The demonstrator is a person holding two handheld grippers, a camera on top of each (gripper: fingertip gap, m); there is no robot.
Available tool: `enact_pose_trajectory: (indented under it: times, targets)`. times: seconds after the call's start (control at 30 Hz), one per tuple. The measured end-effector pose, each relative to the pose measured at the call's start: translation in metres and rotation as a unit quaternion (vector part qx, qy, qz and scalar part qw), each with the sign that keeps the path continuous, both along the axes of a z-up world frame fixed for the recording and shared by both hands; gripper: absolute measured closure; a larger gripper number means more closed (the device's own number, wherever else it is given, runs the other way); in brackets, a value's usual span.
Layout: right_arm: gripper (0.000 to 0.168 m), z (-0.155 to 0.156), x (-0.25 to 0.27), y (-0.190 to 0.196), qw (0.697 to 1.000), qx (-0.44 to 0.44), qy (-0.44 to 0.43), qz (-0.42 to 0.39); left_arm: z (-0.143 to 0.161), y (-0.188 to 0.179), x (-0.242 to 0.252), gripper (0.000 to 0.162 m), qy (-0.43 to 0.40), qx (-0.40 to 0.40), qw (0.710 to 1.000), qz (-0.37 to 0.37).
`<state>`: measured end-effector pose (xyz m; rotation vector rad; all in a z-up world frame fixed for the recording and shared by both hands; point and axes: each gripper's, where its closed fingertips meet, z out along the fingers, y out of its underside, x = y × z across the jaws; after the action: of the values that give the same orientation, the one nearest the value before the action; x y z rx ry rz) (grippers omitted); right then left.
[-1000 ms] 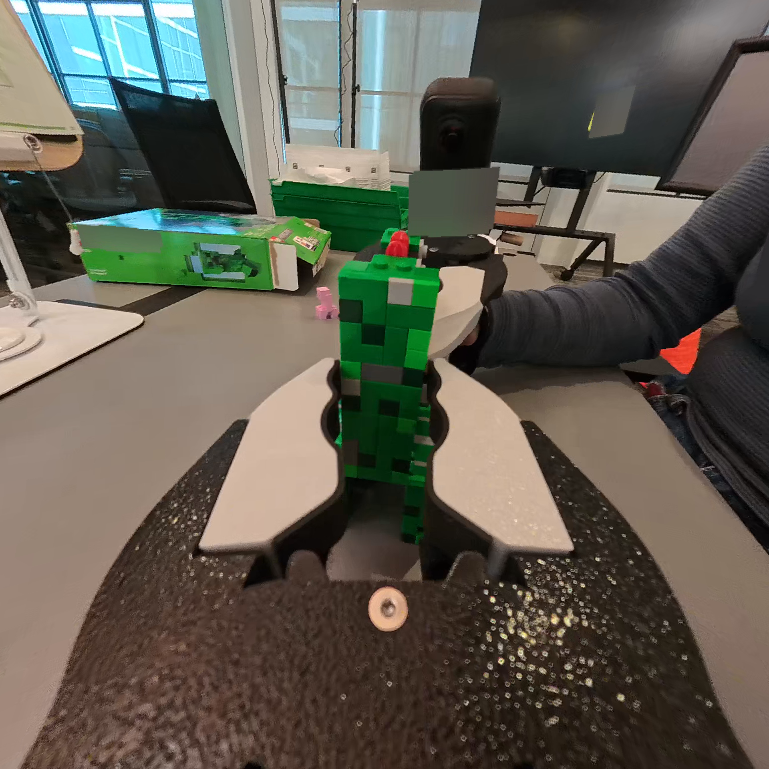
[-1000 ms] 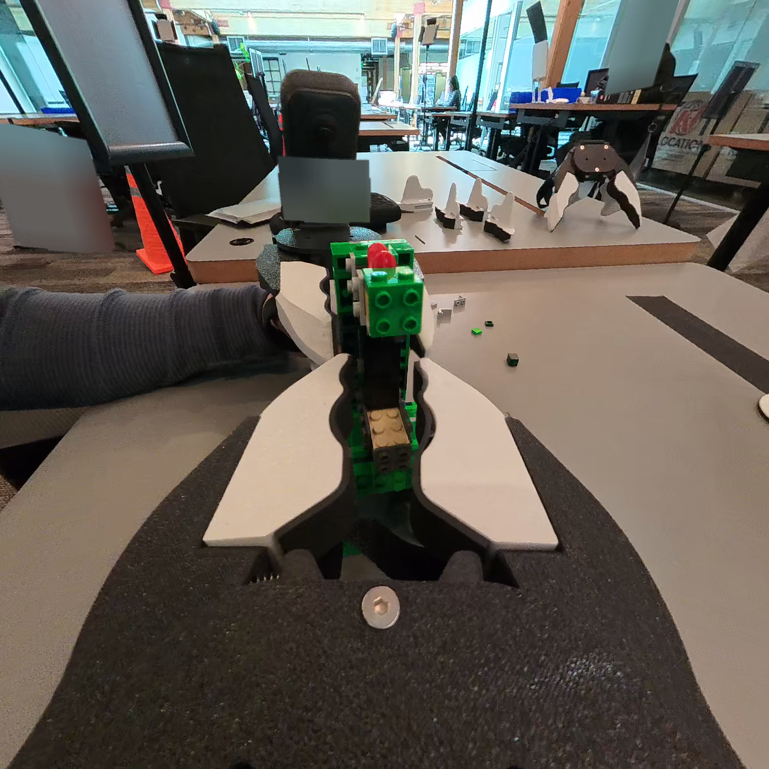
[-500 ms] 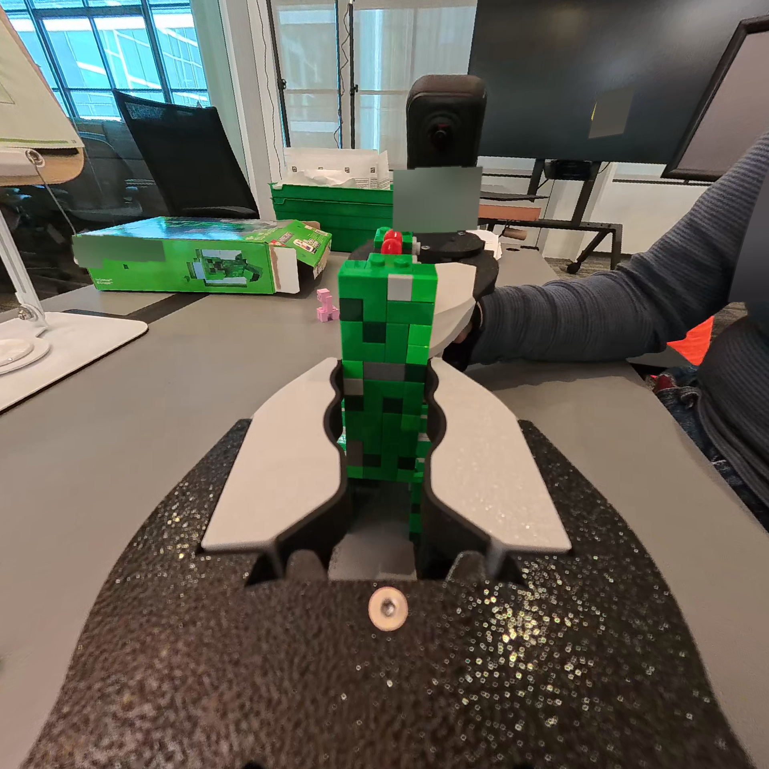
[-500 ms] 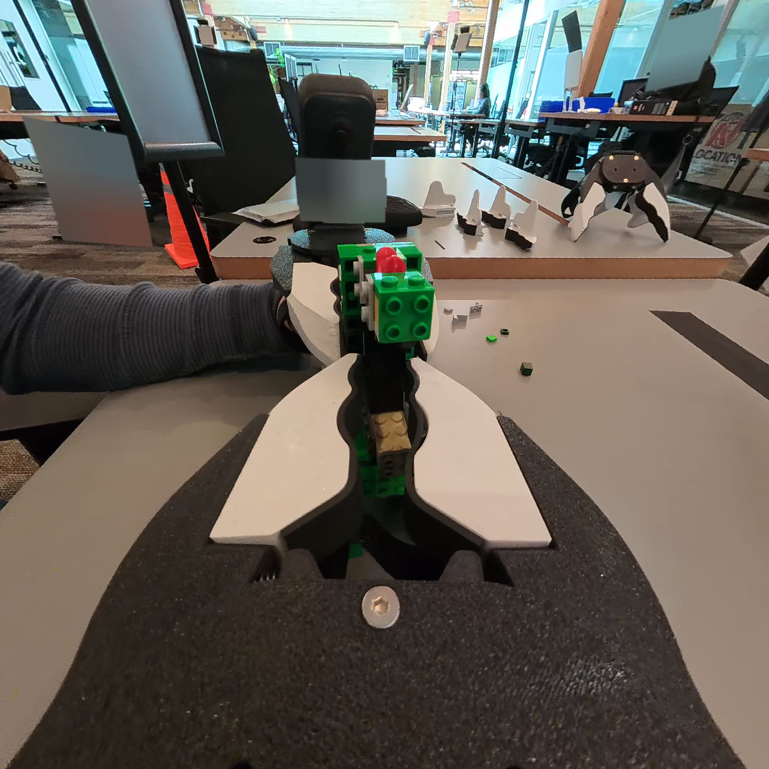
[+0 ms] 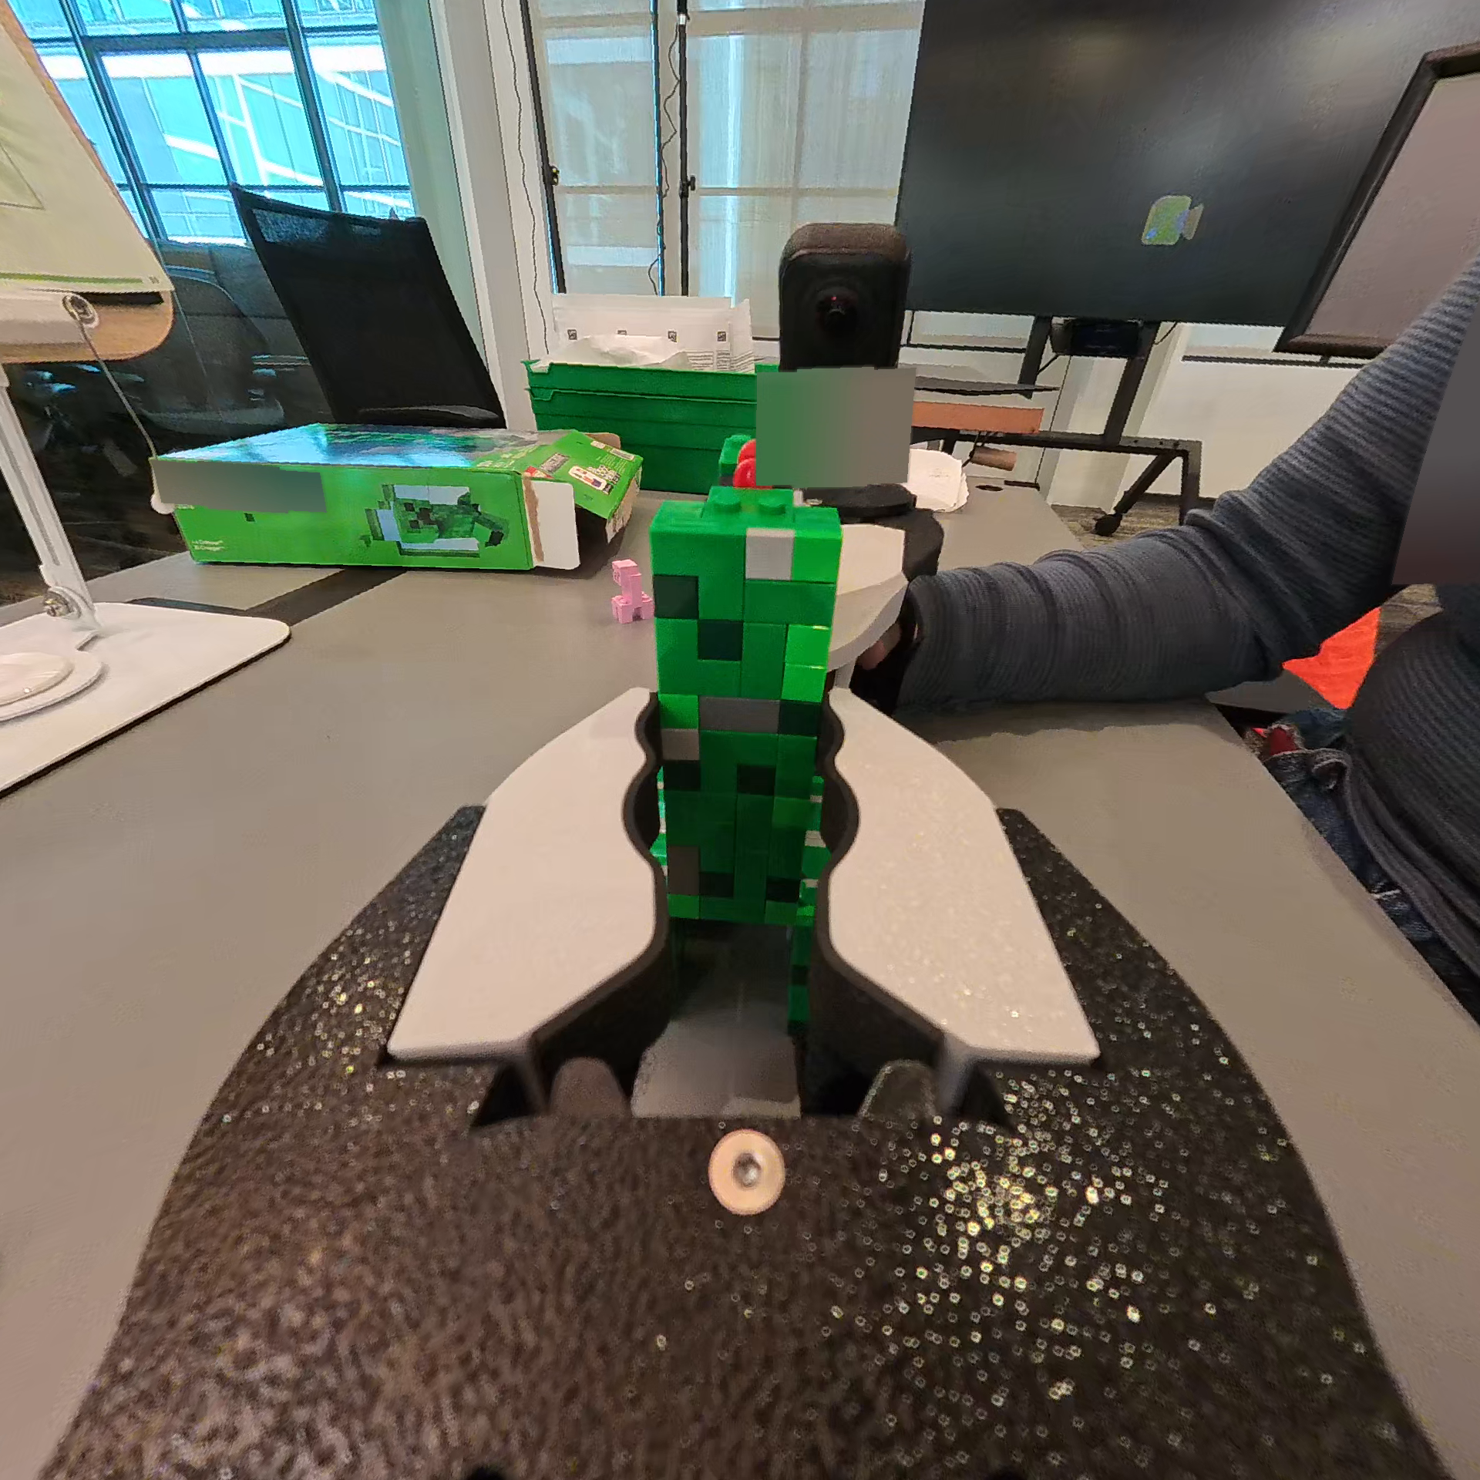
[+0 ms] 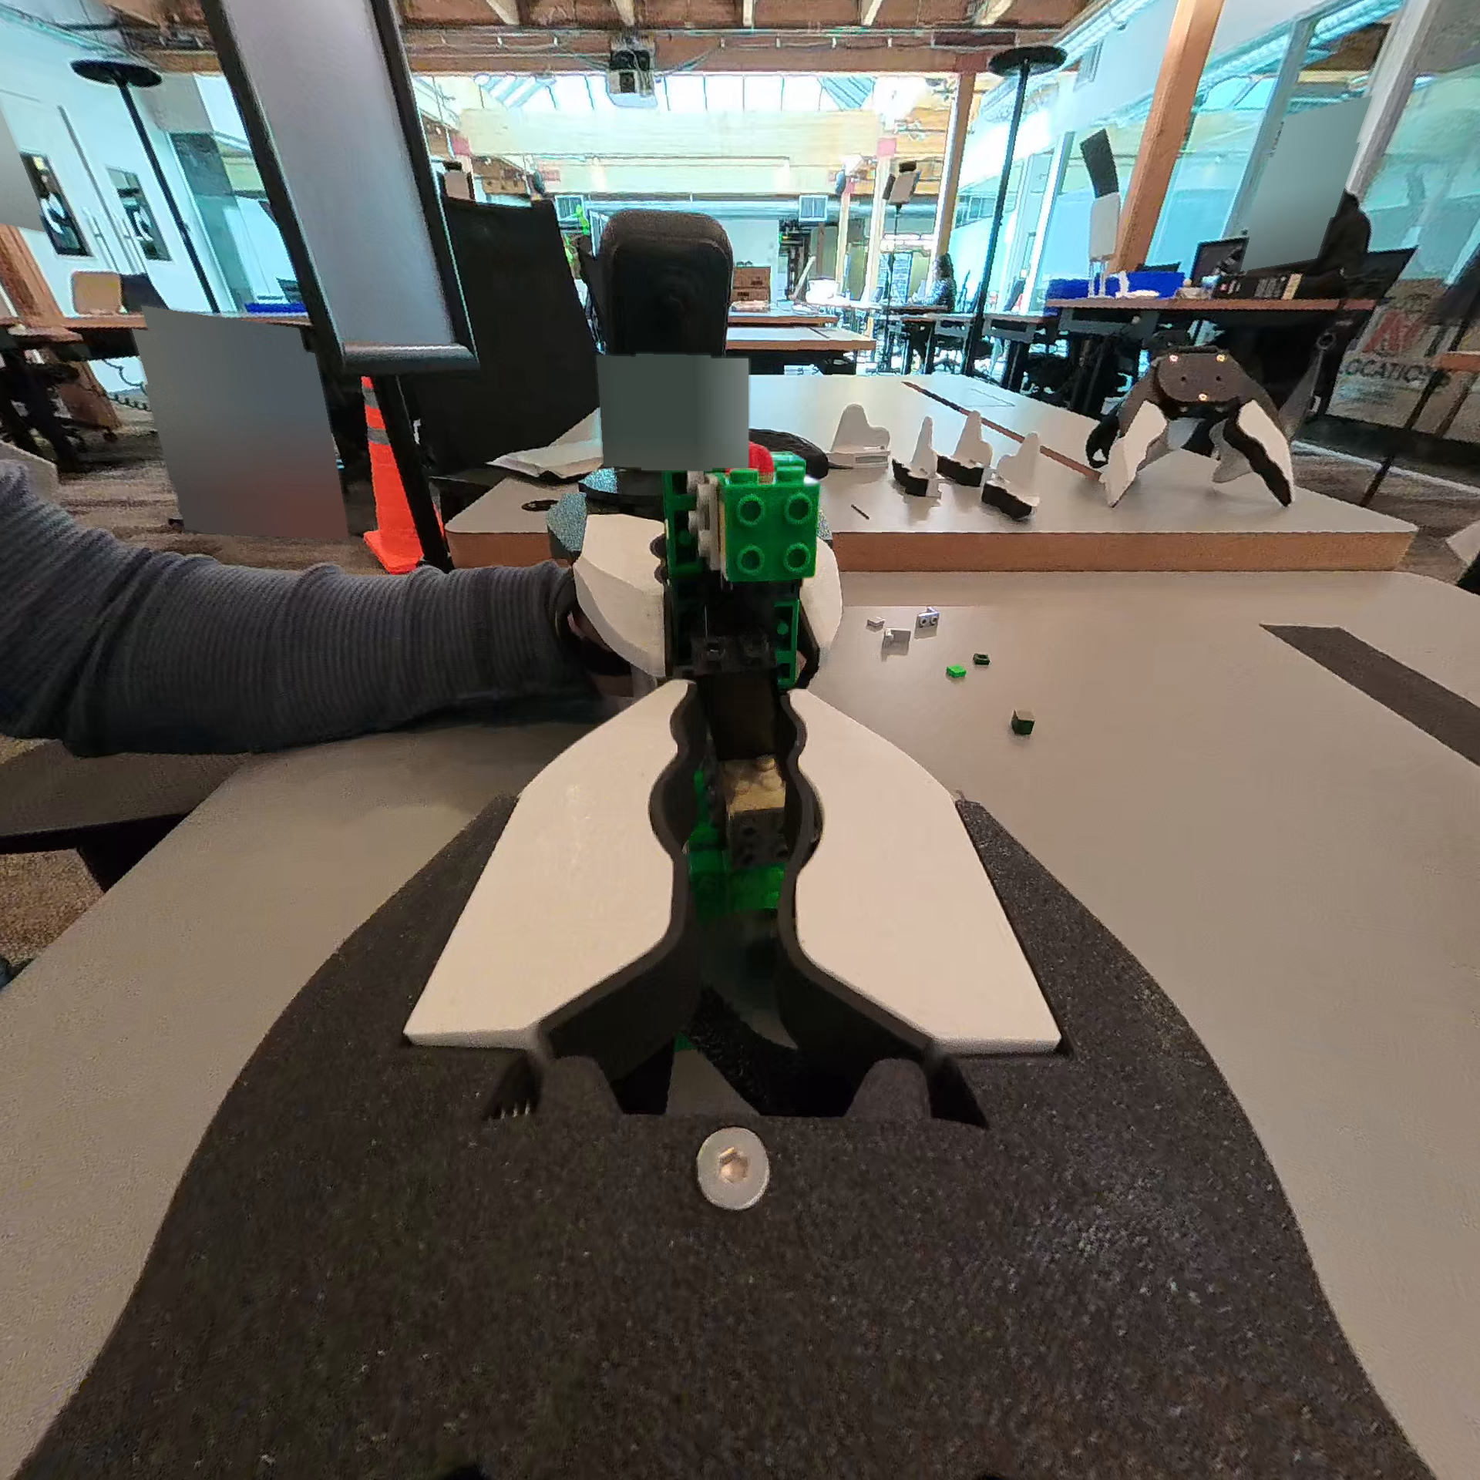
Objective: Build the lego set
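A tall green lego model [image 5: 741, 721] with grey and dark squares stands upright between my two grippers, above the grey table [image 5: 320, 801]. My left gripper [image 5: 741, 713] is shut on its sides. From the other side, my right gripper [image 6: 737, 705] is shut on the model's narrow open back, around a tan brick [image 6: 753, 793]. A green 2x2 brick [image 6: 769, 528] sticks out near the model's top, and a red piece [image 5: 749, 468] sits on top. Each gripper's white fingers show behind the model in the other's view.
A green lego box [image 5: 384, 496], a small pink figure [image 5: 629, 593] and green bins [image 5: 641, 416] lie at the back. A white stand base [image 5: 120, 665] is at left. Several small loose pieces [image 6: 953, 665] lie on the table. A person's sleeve [image 5: 1121, 625] reaches in. Only a small space, under 4 cm, lies between the two pairs of fingers.
Both grippers keep their hold on the model. In the right wrist view the model's top and the green 2x2 brick have risen a little against the background.
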<state>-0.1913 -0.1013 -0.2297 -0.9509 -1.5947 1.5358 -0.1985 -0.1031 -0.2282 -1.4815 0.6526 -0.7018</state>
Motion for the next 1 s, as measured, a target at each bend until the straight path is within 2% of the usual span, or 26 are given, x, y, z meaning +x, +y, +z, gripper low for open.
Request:
enact_pose_trajectory:
  times: [0.2, 0.43, 0.67, 0.83, 0.9, 1.0]
  targets:
    - [0.152, 0.005, 0.004, 0.003, 1.0, -0.003, 0.009, 0.0, 0.0, 0.0, 0.0, 0.126, 0.0, 0.0, 1.0, 0.001]
    - [0.152, 0.006, 0.016, 0.011, 1.0, -0.001, -0.02, -0.004, 0.0, 0.001, 0.0, 0.126, -0.002, -0.001, 1.0, 0.003]
    - [0.152, -0.002, 0.031, 0.028, 0.994, 0.017, -0.104, -0.021, 0.001, 0.0, 0.0, 0.125, -0.001, 0.0, 1.0, 0.004]
    - [0.152, -0.03, 0.049, 0.039, 0.977, 0.072, -0.197, -0.036, 0.008, -0.004, -0.011, 0.105, -0.012, 0.008, 1.0, 0.025]
    - [0.152, -0.036, 0.053, 0.039, 0.974, 0.087, -0.203, -0.042, 0.012, -0.007, -0.021, 0.101, -0.013, 0.016, 0.999, 0.049]
    - [0.152, -0.029, 0.054, 0.032, 0.979, 0.094, -0.178, -0.043, 0.022, -0.015, -0.035, 0.099, 0.009, 0.042, 0.994, 0.103]
